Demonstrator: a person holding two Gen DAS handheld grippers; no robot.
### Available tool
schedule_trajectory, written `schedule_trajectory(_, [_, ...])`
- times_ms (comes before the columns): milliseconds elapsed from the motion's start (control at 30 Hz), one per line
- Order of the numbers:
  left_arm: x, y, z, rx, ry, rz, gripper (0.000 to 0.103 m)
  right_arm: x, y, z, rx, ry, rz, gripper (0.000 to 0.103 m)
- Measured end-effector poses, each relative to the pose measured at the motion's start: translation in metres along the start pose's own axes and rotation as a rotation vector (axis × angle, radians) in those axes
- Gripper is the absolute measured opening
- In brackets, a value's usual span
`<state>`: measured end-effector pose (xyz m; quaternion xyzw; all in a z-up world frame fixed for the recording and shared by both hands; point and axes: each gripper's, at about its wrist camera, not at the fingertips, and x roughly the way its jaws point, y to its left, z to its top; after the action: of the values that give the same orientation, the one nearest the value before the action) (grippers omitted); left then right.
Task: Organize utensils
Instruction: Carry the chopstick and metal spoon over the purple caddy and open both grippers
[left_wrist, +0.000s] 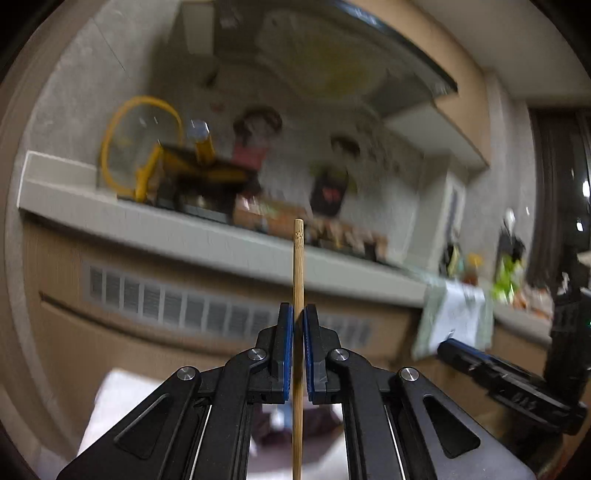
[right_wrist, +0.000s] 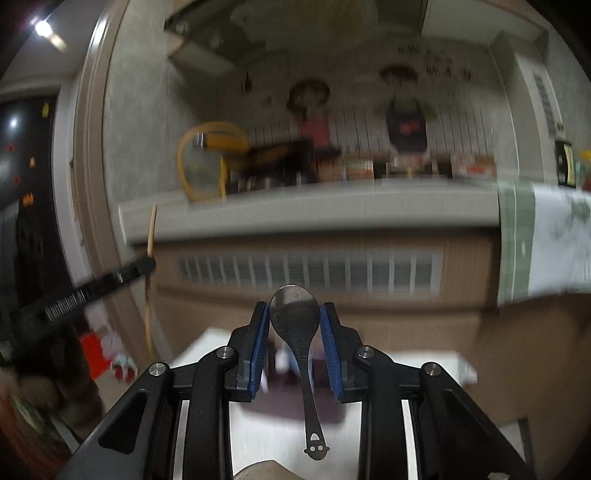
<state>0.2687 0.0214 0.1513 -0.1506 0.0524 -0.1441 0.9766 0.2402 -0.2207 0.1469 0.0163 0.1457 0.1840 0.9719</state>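
Note:
A thin wooden chopstick (left_wrist: 298, 266) stands upright in the air, and my left gripper (left_wrist: 298, 319) is shut on its middle with the blue pads pressed to both sides. A dark metal spoon (right_wrist: 294, 314) is clamped at its bowl between the pads of my right gripper (right_wrist: 294, 317); its handle hangs down toward the camera and ends in a small face-shaped cut-out. The right wrist view also shows the left gripper (right_wrist: 146, 264) at the left with the chopstick (right_wrist: 152, 229). Both grippers are held well above the white table (right_wrist: 266, 435).
A grey counter ledge (right_wrist: 295, 210) runs across ahead, carrying a yellow-rimmed glass lid (right_wrist: 207, 162), a dark rack and several boxes. A green-and-white towel (right_wrist: 546, 240) hangs over its right end. A vent grille (right_wrist: 310, 271) sits in the panel below. A dark mat (right_wrist: 288, 406) lies on the table.

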Motion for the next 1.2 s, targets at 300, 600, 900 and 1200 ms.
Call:
schedule_trajectory(300, [0.082,0.033,-0.035,-0.011,-0.021,0.106,0.006,0.08,-0.019,0.017,0.055,-0.061,-0.007,0.026])
schedule_trajectory(600, [0.119,0.047,-0.078,-0.033,0.066,0.112,0.006,0.146,-0.046,-0.028,0.12,0.037,-0.023,0.026])
schedule_trajectory(900, [0.127,0.049,-0.111,-0.018,0.144,0.122,0.006,0.171,-0.046,-0.064,0.146,0.129,-0.007,0.026])
schedule_trajectory(1200, [0.108,0.051,-0.139,-0.035,0.314,0.141,0.021,0.164,-0.039,-0.097,0.12,0.3,-0.016,0.028])
